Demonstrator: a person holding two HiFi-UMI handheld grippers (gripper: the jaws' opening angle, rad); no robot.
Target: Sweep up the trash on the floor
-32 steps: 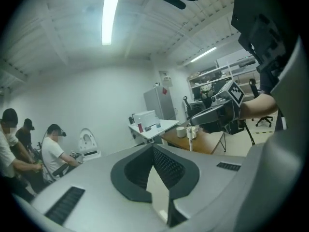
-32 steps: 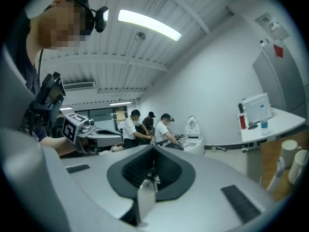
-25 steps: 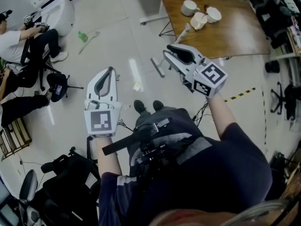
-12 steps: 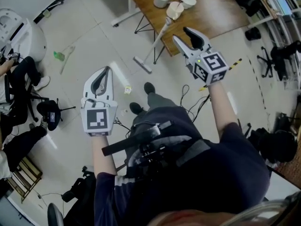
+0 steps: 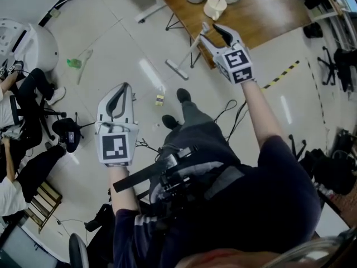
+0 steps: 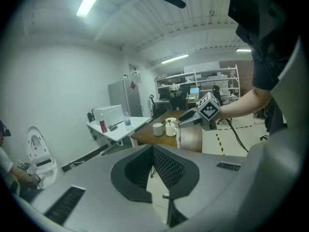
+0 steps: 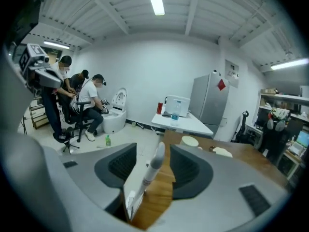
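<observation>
A white broom (image 5: 189, 50) leans on the edge of the wooden table (image 5: 268, 15), its head (image 5: 177, 70) on the floor. My right gripper (image 5: 211, 34) is at the top of the handle. Its jaws have just been opening and now stand wide, with the broom handle (image 7: 149, 170) between them, clear of the pads. A small yellowish scrap of trash (image 5: 160, 99) lies on the pale floor near the person's feet. My left gripper (image 5: 126, 86) hovers shut and empty over the floor to the left of the scrap. The left gripper view shows the right gripper (image 6: 193, 117) at the table.
Three white cups (image 5: 215, 5) stand on the table. A green bottle (image 5: 73, 63) and a thin stick lie on the floor at the left, near seated people (image 5: 22, 99) and a white toilet-like unit (image 5: 25, 43). Cables and yellow-black tape (image 5: 281, 74) cross the floor.
My right gripper has moved from in front of the table up to the top of the broom handle, which now stands between its jaws. The left gripper has shifted slightly, still shut.
</observation>
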